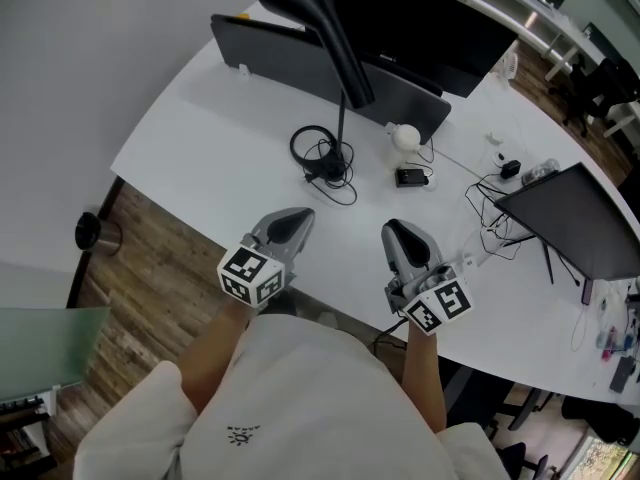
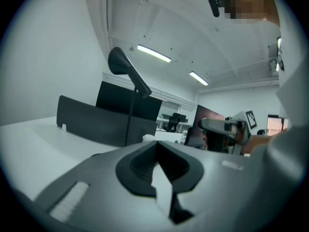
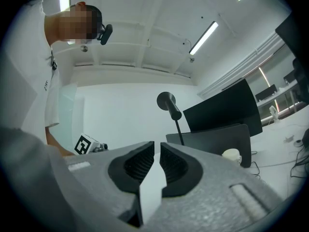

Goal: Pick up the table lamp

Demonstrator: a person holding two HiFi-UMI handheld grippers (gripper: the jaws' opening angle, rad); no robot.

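Observation:
The black table lamp [image 1: 335, 43] stands on the white table [image 1: 200, 148], its cone head high on a thin stem and its base amid a coiled black cable [image 1: 322, 158]. My left gripper [image 1: 300, 215] and right gripper [image 1: 396, 230] hover side by side over the table's near edge, short of the lamp base, both shut and empty. In the left gripper view the lamp [image 2: 126, 69] rises ahead above the shut left gripper [image 2: 155, 146], with the right gripper [image 2: 226, 125] off to the right. In the right gripper view the lamp [image 3: 169, 106] stands just beyond the shut right gripper [image 3: 157, 146].
A dark divider panel [image 1: 290, 63] and a black monitor [image 1: 430, 18] stand behind the lamp. A white round object [image 1: 405, 136], a small black device [image 1: 411, 177] and loose cables lie to its right. Another dark screen [image 1: 575, 218] stands far right. A metal cup [image 1: 97, 233] sits on the floor.

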